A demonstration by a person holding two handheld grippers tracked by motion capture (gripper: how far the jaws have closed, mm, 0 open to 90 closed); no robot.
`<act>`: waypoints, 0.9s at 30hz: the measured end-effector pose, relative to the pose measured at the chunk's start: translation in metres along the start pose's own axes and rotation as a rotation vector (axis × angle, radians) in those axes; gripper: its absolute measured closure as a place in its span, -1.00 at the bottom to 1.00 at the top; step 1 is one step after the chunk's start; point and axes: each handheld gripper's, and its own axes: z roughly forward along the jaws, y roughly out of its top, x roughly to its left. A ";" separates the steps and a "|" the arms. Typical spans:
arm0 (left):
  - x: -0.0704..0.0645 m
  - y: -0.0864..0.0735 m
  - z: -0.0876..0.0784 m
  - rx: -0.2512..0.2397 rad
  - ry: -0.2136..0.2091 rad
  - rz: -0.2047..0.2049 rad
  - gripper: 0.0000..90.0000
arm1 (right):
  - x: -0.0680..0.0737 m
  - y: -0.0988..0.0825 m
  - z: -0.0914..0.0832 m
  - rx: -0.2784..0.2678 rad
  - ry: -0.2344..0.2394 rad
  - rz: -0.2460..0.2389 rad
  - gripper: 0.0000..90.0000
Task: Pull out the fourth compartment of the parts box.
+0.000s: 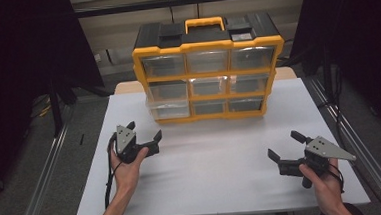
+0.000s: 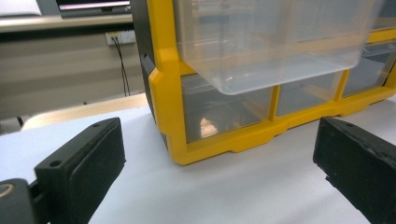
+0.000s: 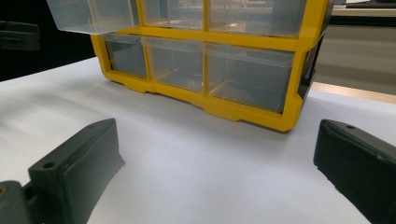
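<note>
A yellow and black organiser (image 1: 207,46) with clear drawers stands at the back middle of the white table (image 1: 222,170). Its left drawer in the middle row (image 1: 167,110) is pulled out, and it overhangs the bottom row in the left gripper view (image 2: 271,42) and the right gripper view (image 3: 93,16). My left gripper (image 1: 144,131) is open, a short way in front of the organiser's left corner, nothing between its fingers (image 2: 79,172). My right gripper (image 1: 283,144) is open near the front right, also holding nothing. A small pale shape (image 2: 208,126) shows through the bottom left drawer.
The organiser has an orange carry handle (image 1: 204,23) on top. Metal rails (image 1: 47,166) run along both sides of the table. White tabletop lies between the two grippers and in front of the organiser.
</note>
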 end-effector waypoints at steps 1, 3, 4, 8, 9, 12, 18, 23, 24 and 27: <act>-0.001 -0.001 -0.002 -0.013 -0.008 -0.005 -0.95 | 0.000 0.000 0.000 0.000 -0.001 0.001 -0.99; -0.002 -0.003 -0.005 -0.006 -0.010 -0.015 -0.94 | -0.001 0.000 0.000 0.002 -0.002 0.003 -0.99; -0.003 -0.006 -0.010 -0.012 -0.027 -0.030 -0.94 | -0.001 0.000 0.000 0.002 -0.002 0.004 -0.99; -0.004 -0.008 -0.016 -0.025 -0.037 -0.043 -0.93 | 0.000 0.000 0.000 0.000 -0.002 0.001 -0.99; -0.003 -0.009 -0.021 -0.030 -0.044 -0.025 -0.93 | 0.000 0.000 0.000 -0.001 -0.003 0.001 -0.99; -0.003 -0.009 -0.028 -0.059 -0.043 -0.006 -0.90 | 0.000 0.000 -0.001 -0.002 -0.005 0.005 -0.99; -0.003 -0.013 -0.040 -0.070 -0.056 -0.032 -0.94 | -0.002 0.000 -0.002 -0.002 -0.005 0.004 -0.99; 0.001 -0.015 -0.051 -0.062 -0.039 -0.025 -0.94 | -0.002 0.000 -0.003 -0.007 -0.010 0.008 -0.99; 0.003 -0.015 -0.054 -0.055 -0.027 -0.018 -0.94 | -0.002 0.000 -0.003 -0.007 -0.010 0.007 -0.99; 0.004 -0.017 -0.057 -0.058 -0.027 -0.045 -0.94 | -0.002 0.000 -0.003 -0.007 -0.009 0.002 -0.99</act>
